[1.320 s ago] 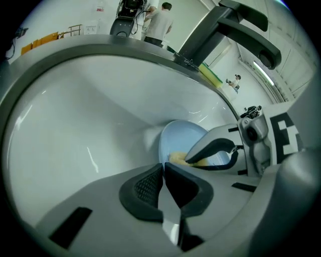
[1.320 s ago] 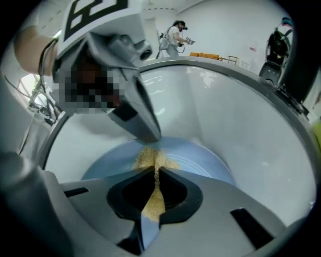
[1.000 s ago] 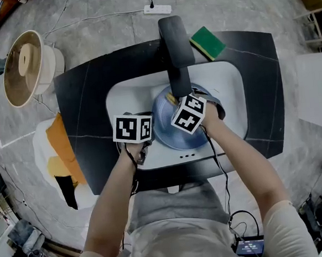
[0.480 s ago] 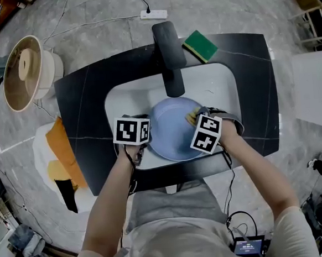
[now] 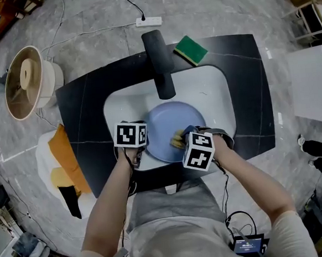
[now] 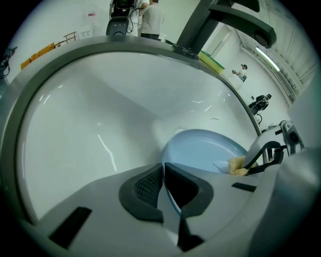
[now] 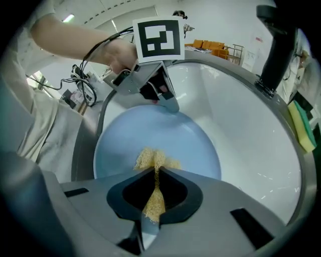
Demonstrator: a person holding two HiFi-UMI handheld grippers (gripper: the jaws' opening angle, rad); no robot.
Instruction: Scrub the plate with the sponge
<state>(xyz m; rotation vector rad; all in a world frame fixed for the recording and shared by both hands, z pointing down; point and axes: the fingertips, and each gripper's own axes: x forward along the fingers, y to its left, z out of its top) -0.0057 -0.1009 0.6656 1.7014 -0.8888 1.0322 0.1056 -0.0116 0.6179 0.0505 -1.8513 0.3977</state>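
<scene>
A black countertop [image 5: 82, 109] carries a green sponge [image 5: 191, 49] near its far edge beside the black faucet [image 5: 158, 61], and its sunken white sink basin [image 5: 123, 103] holds a blue plate [image 5: 169, 124].

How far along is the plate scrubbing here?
Done: the left gripper is shut on the blue plate at its rim, inside the sink, and the right gripper is shut on the yellow sponge. In hand: the sponge presses on the plate's face. Left: unclear; no dirt or foam shows how much is scrubbed.
</scene>
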